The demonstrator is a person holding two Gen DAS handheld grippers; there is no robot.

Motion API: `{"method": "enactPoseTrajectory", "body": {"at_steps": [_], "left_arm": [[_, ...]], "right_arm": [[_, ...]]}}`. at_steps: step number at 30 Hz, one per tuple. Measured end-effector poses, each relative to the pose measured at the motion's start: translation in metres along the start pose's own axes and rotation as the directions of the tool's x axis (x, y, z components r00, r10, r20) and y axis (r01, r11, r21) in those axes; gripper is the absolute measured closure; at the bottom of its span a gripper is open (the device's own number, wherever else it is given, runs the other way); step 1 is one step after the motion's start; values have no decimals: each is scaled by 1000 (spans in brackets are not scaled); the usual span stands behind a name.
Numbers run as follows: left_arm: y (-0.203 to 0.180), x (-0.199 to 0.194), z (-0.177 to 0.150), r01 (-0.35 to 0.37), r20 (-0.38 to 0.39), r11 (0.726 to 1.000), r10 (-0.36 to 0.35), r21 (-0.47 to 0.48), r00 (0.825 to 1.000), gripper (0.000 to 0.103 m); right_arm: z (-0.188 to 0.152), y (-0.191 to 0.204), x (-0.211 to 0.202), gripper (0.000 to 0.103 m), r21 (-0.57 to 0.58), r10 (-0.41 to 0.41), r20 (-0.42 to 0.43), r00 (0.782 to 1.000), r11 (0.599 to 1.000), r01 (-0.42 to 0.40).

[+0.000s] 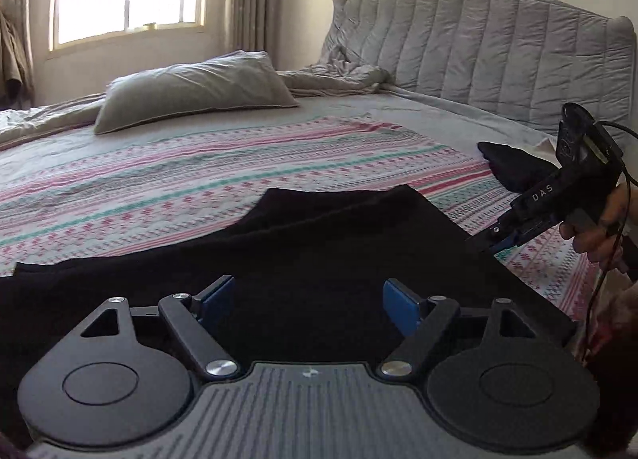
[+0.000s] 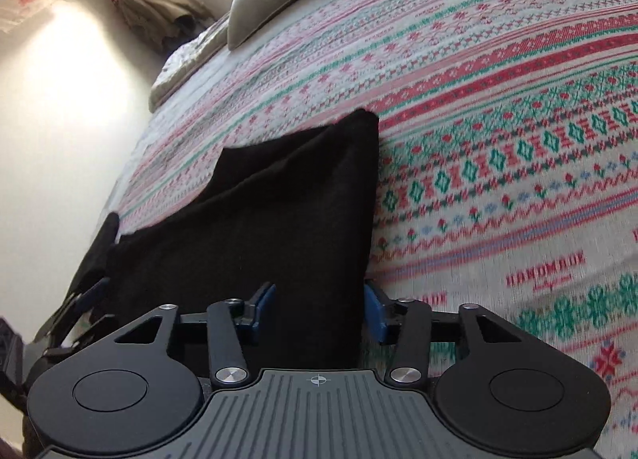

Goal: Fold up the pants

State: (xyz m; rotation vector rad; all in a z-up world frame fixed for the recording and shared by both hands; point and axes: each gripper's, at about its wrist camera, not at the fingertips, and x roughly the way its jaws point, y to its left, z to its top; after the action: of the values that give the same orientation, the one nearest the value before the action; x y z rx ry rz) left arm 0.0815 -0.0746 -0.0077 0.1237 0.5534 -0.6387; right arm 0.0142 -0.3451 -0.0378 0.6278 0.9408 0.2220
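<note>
Two grippers on one pair of black pants (image 1: 319, 243), which lies on the patterned blanket (image 1: 199, 180) at the near side of the bed (image 1: 418, 108). The pants look partly folded: layers overlap, with a doubled edge at the end of the pants toward the pillow (image 1: 191, 88), so at least one fold seems done; my guess is one more fold and smoothing are left. Left gripper (image 1: 307, 299): fingers spread, hovering over the pants' near part, pinching nothing. Right gripper (image 2: 319, 311): fingers spread around the pants' right edge, cloth between them; can't tell if it's touching, not clamped. A second dark item (image 1: 510, 168) sits past the pants toward the headboard (image 1: 498, 44); too dark to identify. No containers visible. Blanket around the pants is flat, so there's room to finish the fold.
</note>
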Motion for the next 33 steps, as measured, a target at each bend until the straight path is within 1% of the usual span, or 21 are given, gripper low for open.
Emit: {"method": "enactPoseTrajectory", "body": {"at_steps": [2, 4, 7, 9, 12, 15, 17, 19, 20, 23, 24, 25, 28, 30, 33], "left_arm": [[-5, 11, -1, 53, -21, 998, -53, -25, 998, 13], [-7, 21, 1, 110, -39, 992, -112, -61, 993, 13], [-1, 32, 7, 180, -43, 971, -189, -155, 981, 13], [10, 36, 9, 216, -32, 947, -230, -237, 973, 13], [33, 38, 10, 258, -6, 898, -279, -357, 960, 14], [59, 39, 7, 284, 22, 841, -309, -461, 951, 15], [77, 40, 3, 282, 27, 808, -314, -517, 949, 18], [93, 41, -3, 262, 6, 784, -313, -563, 950, 27], [101, 40, -6, 250, 1, 767, -309, -592, 951, 29], [123, 39, -15, 244, 10, 698, -322, -674, 947, 32], [129, 37, -18, 243, 17, 680, -322, -692, 947, 33], [133, 36, -20, 244, 22, 669, -322, -702, 947, 33], [142, 33, -22, 255, 22, 650, -344, -716, 939, 34], [141, 30, -23, 252, 12, 654, -348, -713, 938, 34], [137, 35, -20, 250, -4, 661, -358, -707, 934, 34]], "right_arm": [[-5, 0, -3, 88, -20, -18, -6, 1000, 1000, 18], [-7, 2, -7, 95, -30, -23, 17, 1000, 999, 23], [-3, 19, -15, 96, -47, 4, 59, 998, 999, -2], [1, 37, -16, 96, -75, 20, 70, 997, 997, -15], [6, 70, -8, 96, -142, 32, 63, 998, 990, -23], [11, 105, 12, 96, -207, 42, 32, 999, 978, -34], [12, 128, 30, 96, -251, 39, 8, 999, 967, -35], [10, 147, 51, 96, -284, 37, -22, 999, 958, -42], [9, 155, 61, 96, -298, 38, -37, 999, 953, -47], [4, 176, 89, 96, -328, 29, -83, 996, 943, -55], [2, 181, 98, 96, -336, 27, -100, 995, 940, -59], [0, 185, 105, 96, -339, 29, -119, 992, 938, -68], [-5, 198, 122, 96, -361, 24, -154, 988, 929, -78], [-9, 203, 128, 96, -376, 18, -159, 987, 923, -78], [-9, 199, 127, 94, -364, 31, -166, 986, 927, -91]]}}
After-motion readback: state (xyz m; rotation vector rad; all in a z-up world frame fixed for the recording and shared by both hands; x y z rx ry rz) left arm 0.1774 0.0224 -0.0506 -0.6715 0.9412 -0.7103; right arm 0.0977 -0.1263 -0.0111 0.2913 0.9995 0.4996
